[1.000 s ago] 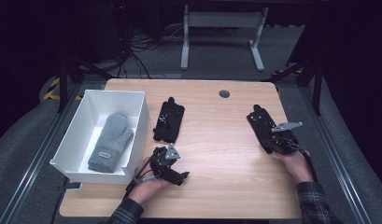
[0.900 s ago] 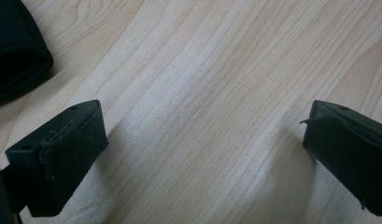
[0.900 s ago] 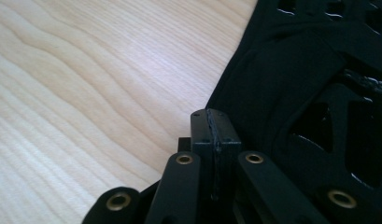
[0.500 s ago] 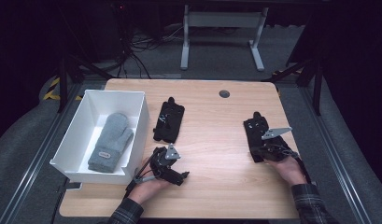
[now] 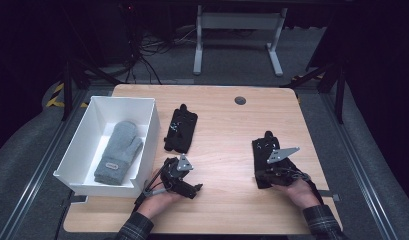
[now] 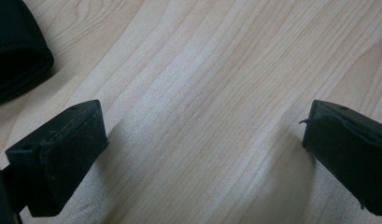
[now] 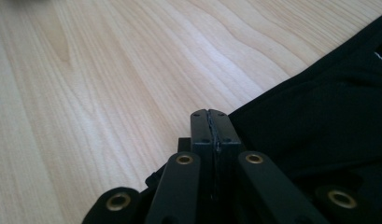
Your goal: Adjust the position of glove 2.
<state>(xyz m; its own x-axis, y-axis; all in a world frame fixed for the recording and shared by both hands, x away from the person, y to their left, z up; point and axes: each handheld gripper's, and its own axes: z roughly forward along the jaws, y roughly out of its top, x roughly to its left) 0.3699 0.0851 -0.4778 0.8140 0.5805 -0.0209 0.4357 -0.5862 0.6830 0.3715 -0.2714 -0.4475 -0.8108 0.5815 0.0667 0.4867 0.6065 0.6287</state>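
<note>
**On the right of the surface: black glove under a clenched tool**

On the right half of the surface (image 5: pixel 222 145), right hand-held gripper (image 7: pixel 210 116) clenched, jaws flush against each other, lying on the near black glove (image 5: pixel 259 150). Glove flat on the wood, well apart from the white box (image 5: pixel 142 175), where a grey mitten (image 5: pixel 119 152) lies. Second black glove (image 5: pixel 181 129) flat just beside the box's right wall. Left hand-held gripper (image 6: pixel 202 154) released, jaws wide apart over bare wood, nothing between them.

Judged as the step in hand: bringing the near glove across toward the box.
- Keep the tool low and travel level, to avoid bunching the fabric.
- Steer clear of the second glove on the way.
- Hold the left tool ready to pin or take over.

Hard to make out:
- Whether a hem is pinched in the shut jaws or merely pressed beneath them; no fabric seen in the seam.
- Near end of the glove, covered by the tool and hand.
- Dark rounded shape cut off at a corner of the left gripper view, not identifiable.
</note>
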